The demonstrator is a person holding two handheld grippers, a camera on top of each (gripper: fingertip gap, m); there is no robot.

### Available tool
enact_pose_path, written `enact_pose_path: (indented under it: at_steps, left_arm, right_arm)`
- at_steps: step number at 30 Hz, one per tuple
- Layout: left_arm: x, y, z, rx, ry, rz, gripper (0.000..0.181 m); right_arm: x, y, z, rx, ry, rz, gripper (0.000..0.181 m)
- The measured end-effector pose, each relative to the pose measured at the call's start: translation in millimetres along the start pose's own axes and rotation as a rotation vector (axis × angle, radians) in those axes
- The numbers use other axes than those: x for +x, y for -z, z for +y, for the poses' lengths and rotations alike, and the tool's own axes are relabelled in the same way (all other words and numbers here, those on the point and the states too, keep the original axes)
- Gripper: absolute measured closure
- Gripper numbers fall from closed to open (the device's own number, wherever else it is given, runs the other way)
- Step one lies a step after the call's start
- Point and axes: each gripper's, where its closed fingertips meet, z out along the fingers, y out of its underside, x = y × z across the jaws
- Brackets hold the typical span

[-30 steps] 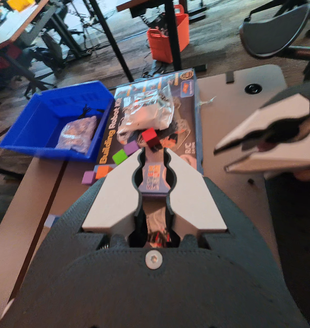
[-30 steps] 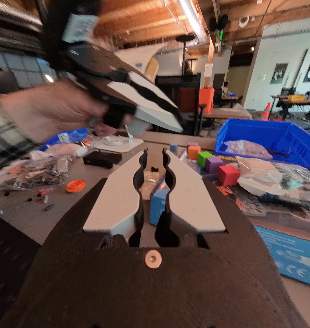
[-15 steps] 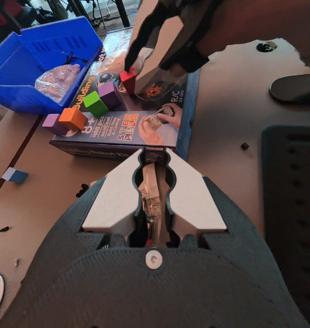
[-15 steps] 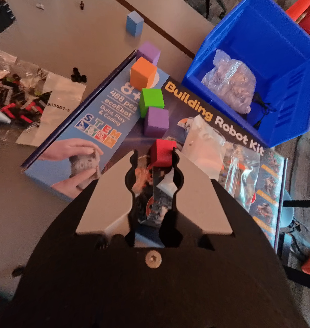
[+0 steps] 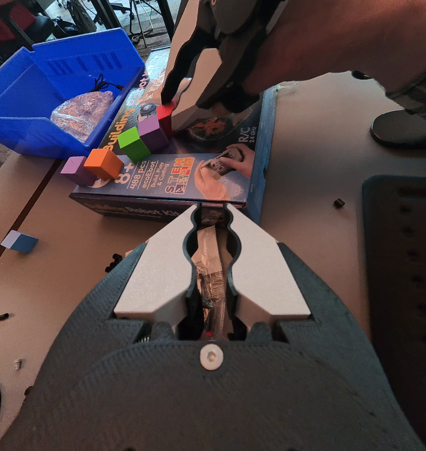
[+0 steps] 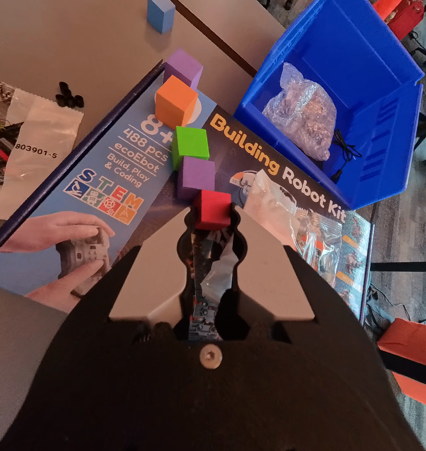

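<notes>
R hand-held gripper (image 6: 212,210) grips red cube (image 6: 213,210); L (image 5: 211,210) empty.

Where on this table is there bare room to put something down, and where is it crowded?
Bare tabletop lies right of the kit box, up to the dark mat. Another bare stretch sits between the light blue block and the box's near edge. The box top is crowded with blocks, a plastic bag and the right gripper.
</notes>
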Motion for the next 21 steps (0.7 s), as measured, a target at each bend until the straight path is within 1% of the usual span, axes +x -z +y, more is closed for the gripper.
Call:
enact_pose_path:
  at_steps: [3,5,8,10,13,16,18,21]
  left_arm:
    - [-5,1,2,-0.003,-0.004,-0.018,0.166]
    - [-6,3,1,0.008,0.006,-0.017,0.167]
    - [-7,4,0,0.011,0.005,-0.018,0.167]
    - [-7,3,0,0.011,0.003,-0.016,0.168]
    - [-6,3,1,0.008,0.001,-0.014,0.168]
    - [-7,2,3,0.003,0.002,-0.014,0.167]
    - [-7,1,4,0.001,0.005,-0.015,0.167]
    - [-8,0,6,-0.006,0.008,-0.014,0.167]
  right_arm:
    - [-2,5,-5,0.029,-0.038,-0.030,0.155]
    - [4,17,-10,0.063,-0.056,-0.029,0.155]
    - [33,46,-20,0.133,-0.112,0.008,0.155]
    - [55,59,-19,0.145,-0.160,0.017,0.155]
    - [69,53,-2,0.080,-0.176,-0.004,0.155]
    - [65,34,19,-0.020,-0.145,-0.019,0.155]
    - [63,27,23,-0.028,-0.148,-0.019,0.155]
    - [68,32,19,-0.017,-0.143,-0.005,0.155]
